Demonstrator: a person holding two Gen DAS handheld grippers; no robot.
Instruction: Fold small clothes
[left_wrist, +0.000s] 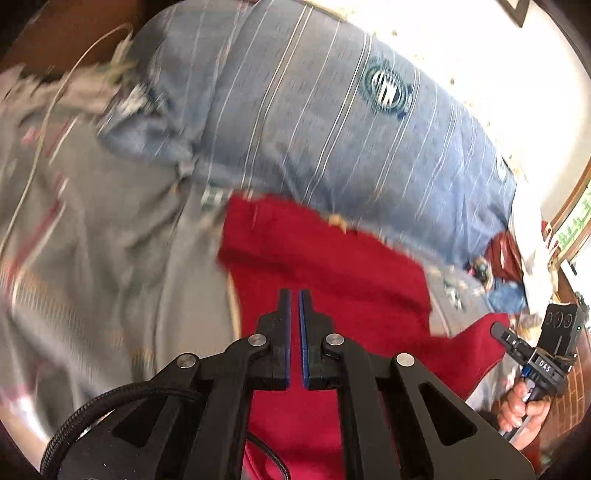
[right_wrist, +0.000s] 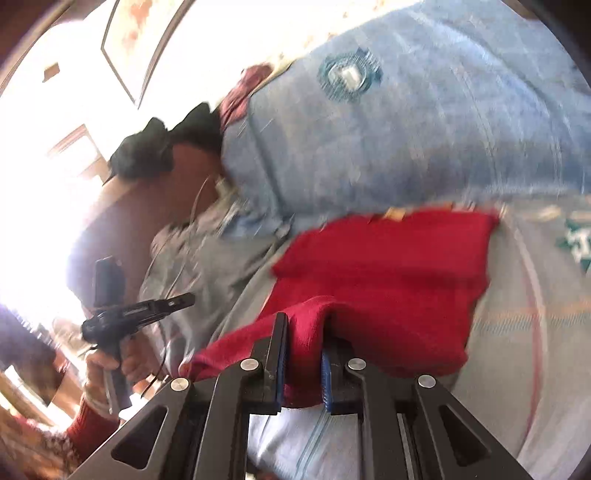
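A blue striped pillow (left_wrist: 314, 122) is seen on a grey bedspread (left_wrist: 110, 240). A red garment (right_wrist: 388, 280) is spread between both grippers, its length running across the bed. The right gripper (right_wrist: 303, 356) is clamped on a bunched fold; the left gripper (left_wrist: 294, 332) is pressed together over the cloth.

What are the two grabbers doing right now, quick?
Left gripper: shut; whether it pinches the red cloth cannot be told.
Right gripper: shut on a fold of the red cloth.

Left claw (left_wrist: 294, 295) fully closed; right claw (right_wrist: 303, 325) nearly closed, each gripped by a hand.
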